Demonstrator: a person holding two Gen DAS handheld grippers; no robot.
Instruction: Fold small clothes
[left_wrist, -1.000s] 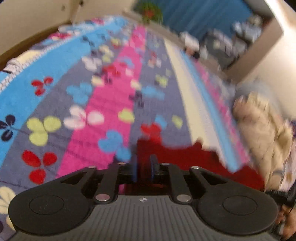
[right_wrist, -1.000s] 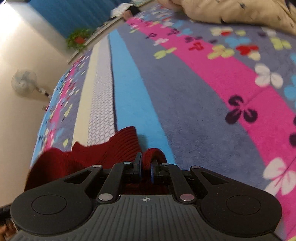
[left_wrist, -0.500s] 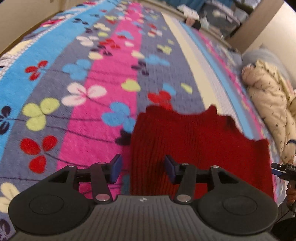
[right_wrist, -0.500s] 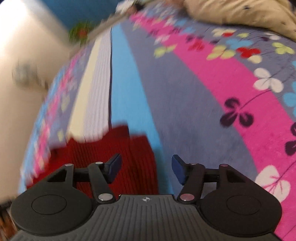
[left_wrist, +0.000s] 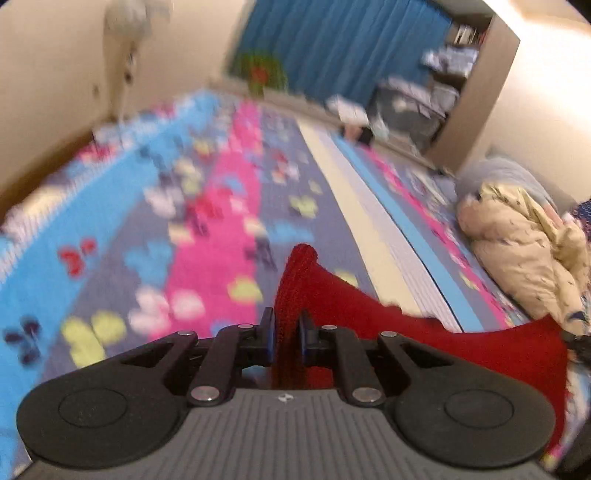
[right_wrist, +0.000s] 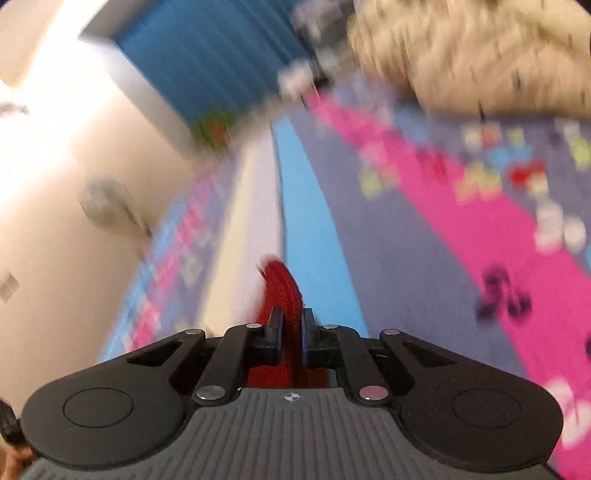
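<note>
A dark red knit garment (left_wrist: 369, 317) hangs stretched above the striped, flowered blanket (left_wrist: 207, 236). My left gripper (left_wrist: 286, 332) is shut on one edge of it; the cloth sticks up between the fingers and runs off to the right. My right gripper (right_wrist: 291, 334) is shut on another edge of the red garment (right_wrist: 282, 291), which pokes out past the fingertips. The right wrist view is heavily blurred. The span of cloth between the two grippers shows only in the left wrist view.
A beige padded jacket (left_wrist: 524, 251) lies on the right of the bed, also seen blurred in the right wrist view (right_wrist: 472, 55). Blue curtains (left_wrist: 351, 44), a plant (left_wrist: 262, 74), a fan (left_wrist: 129, 22) and cluttered shelves (left_wrist: 424, 96) stand beyond the bed.
Half a second ago both grippers were open over the red garment lying flat. Now both have shut on its edges and lifted it off the blanket; the views have tilted up.
</note>
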